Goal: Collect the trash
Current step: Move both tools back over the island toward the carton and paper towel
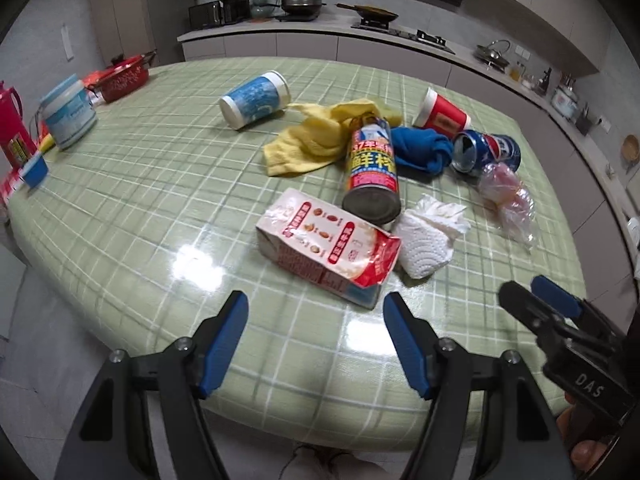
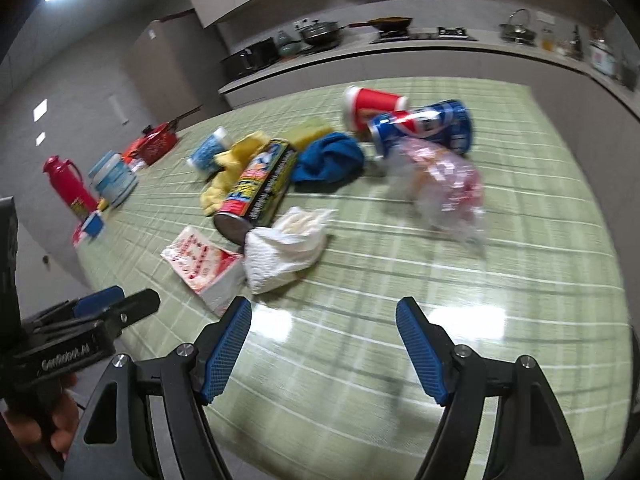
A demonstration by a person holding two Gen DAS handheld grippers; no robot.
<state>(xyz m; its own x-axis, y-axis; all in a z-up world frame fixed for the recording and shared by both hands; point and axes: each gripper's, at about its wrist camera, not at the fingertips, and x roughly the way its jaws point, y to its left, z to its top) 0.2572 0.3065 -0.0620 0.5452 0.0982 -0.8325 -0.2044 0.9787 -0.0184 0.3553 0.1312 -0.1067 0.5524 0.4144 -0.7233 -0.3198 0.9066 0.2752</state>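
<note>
Green checked cloth covers the worktop [image 1: 120, 184], with a grey kitchen counter [image 1: 304, 34] curving behind it, carrying pans and a stove.

Trash lies in a loose cluster near the middle. A torn milk carton [image 1: 326, 250] lies on its side closest to the near edge, touching a crumpled paper towel [image 1: 428, 236] on its right. Just behind both, a tall printed can [image 1: 372, 168] lies with its base toward the cameras, resting partly on a yellow cloth [image 1: 308, 140]. A blue cloth [image 1: 422, 150] sits bunched beside the can, with a dented blue soda can [image 1: 486, 152] on its side to the right. A red paper cup [image 1: 440, 114] lies tipped behind the soda can, and a clear plastic wrapper [image 1: 508, 200] lies in front of it. A blue paper cup [image 1: 254, 100] lies tipped over farther left, apart from the pile.

At the worktop's left end stand a white tub [image 1: 70, 112], a red thermos [image 1: 12, 124] and a red pot [image 1: 122, 76].

Left claw [image 1: 316, 344] hovers low over the near edge, jaws spread wide and empty, aimed at the carton. Right claw [image 2: 324, 350] hovers just beside it, also wide open and empty, pointing toward the paper towel and wrapper; its view is motion-blurred. Each claw shows at the edge of the other's view, held level in a hand.
</note>
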